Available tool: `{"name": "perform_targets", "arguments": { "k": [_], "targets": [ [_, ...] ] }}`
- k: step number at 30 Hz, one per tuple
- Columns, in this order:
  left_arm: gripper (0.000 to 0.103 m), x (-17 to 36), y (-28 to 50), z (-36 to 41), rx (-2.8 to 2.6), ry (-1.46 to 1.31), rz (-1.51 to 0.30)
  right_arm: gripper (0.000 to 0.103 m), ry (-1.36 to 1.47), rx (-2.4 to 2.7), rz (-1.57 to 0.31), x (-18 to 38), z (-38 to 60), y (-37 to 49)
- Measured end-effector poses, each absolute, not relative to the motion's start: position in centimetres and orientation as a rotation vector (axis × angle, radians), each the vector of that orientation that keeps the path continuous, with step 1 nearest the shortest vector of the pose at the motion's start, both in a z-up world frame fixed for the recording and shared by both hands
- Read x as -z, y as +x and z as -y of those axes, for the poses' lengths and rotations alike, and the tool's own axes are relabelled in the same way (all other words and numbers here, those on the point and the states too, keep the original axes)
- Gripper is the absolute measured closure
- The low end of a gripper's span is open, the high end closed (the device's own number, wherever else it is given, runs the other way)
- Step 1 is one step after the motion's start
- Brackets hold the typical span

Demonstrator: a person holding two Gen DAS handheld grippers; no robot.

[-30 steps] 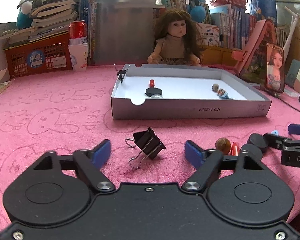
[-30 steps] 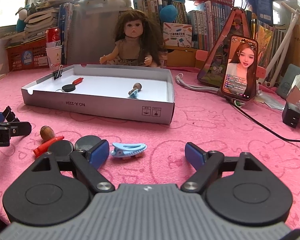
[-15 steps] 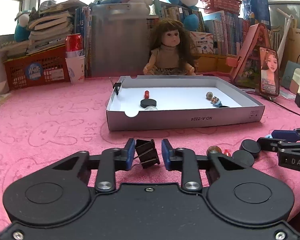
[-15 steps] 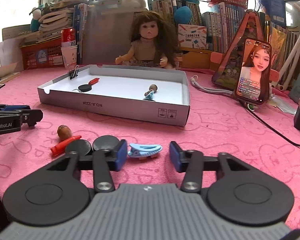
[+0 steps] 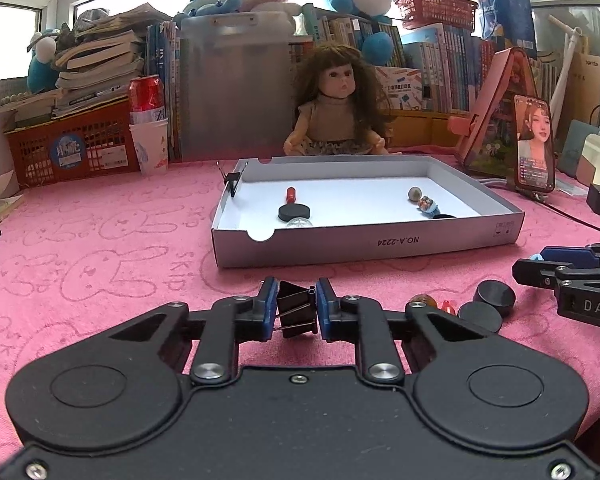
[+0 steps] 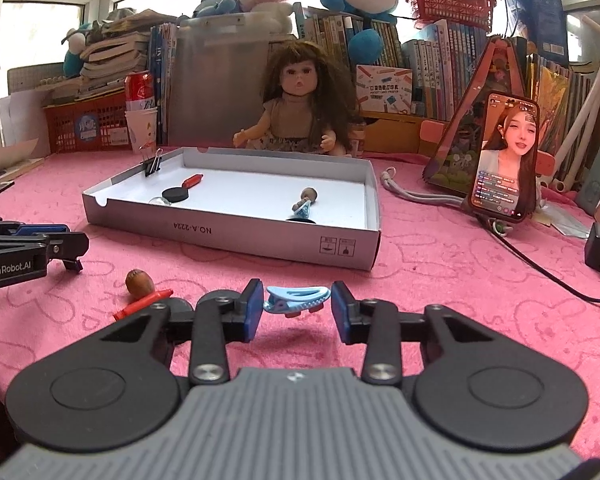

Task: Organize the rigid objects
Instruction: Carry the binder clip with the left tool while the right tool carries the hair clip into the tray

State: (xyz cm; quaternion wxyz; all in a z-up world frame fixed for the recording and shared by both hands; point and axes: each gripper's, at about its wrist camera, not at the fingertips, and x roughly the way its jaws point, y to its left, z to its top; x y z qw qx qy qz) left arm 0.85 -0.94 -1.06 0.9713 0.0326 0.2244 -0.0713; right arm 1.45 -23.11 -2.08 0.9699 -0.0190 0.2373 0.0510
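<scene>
Left tool [image 5: 296, 307]: jaws closing, last two readings apart, and the blue pads already press both sides of the black binder clip [image 5: 296, 312] — clamped on it, near the front edge of the bench [image 5: 100, 264].
Binder clip: black body upright between the pads, its wire handles pointing back toward the tool.
Right tool [image 6: 296, 307]: jaws drawn in around the light blue hair clip [image 6: 296, 298]; the left pad touches its blunt end, the right pad sits right at its tip, and whether that side presses I cannot tell.
Hair clip: lying lengthways across the gap, just above the pink cloth at the front edge of the bench.
Tray [image 6: 228, 236]: shallow white cardboard box in the middle of the bench, in front of the doll [image 6: 296, 108].
Inside the tray: a red piece [image 5: 290, 194], a black disc [image 5: 294, 212], a clear bead touching the disc, a small nut and a little blue figure toward the right wall.
Tray's far left corner: a second binder clip [image 6: 152, 164] clipped on the wall.
Loose on the cloth: a brown acorn [image 6: 139, 280], a red crayon-like stick [image 6: 142, 304] just beside it, and two black discs [image 5: 494, 298] between the two tools.
Right edge of the bench: a phone [image 6: 504, 156] propped upright, screen lit.
</scene>
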Motion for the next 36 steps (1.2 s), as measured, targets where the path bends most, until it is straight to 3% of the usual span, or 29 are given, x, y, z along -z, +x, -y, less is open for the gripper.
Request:
{"name": "perform_targets", "arguments": {
  "k": [36],
  "targets": [
    [0.084, -5.4, 9.1, 1.4, 0.261, -0.042, -0.46, 0.061, 0.18, -0.104, -0.51, -2.0, 24.8, 7.9]
  ]
}}
